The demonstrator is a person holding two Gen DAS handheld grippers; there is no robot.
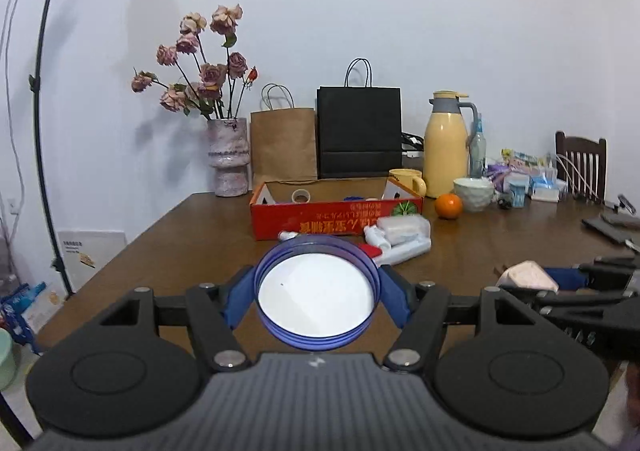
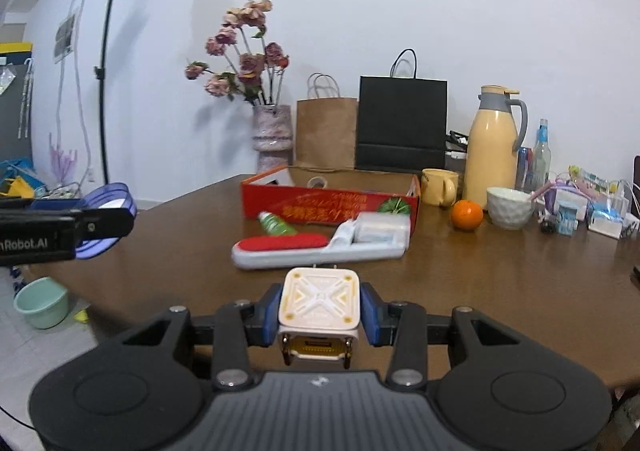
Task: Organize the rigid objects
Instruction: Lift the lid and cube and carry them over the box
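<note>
1. Between my left gripper's [image 1: 317,297] pads sits a round purple lid [image 1: 316,295], clamped by its rim above the table [image 1: 192,235]; it looks stiff, light, a little slick.
2. Further right, my right gripper [image 2: 320,311] is closed on a white charger cube [image 2: 320,301], squeezed on its flat sides; I judge it hard and compact, easy to hold.
3. Beyond both, the red cardboard box [image 2: 328,203] stands open, with a tape roll [image 2: 318,182] inside; a lint brush [image 2: 320,249] lies before it.
</note>
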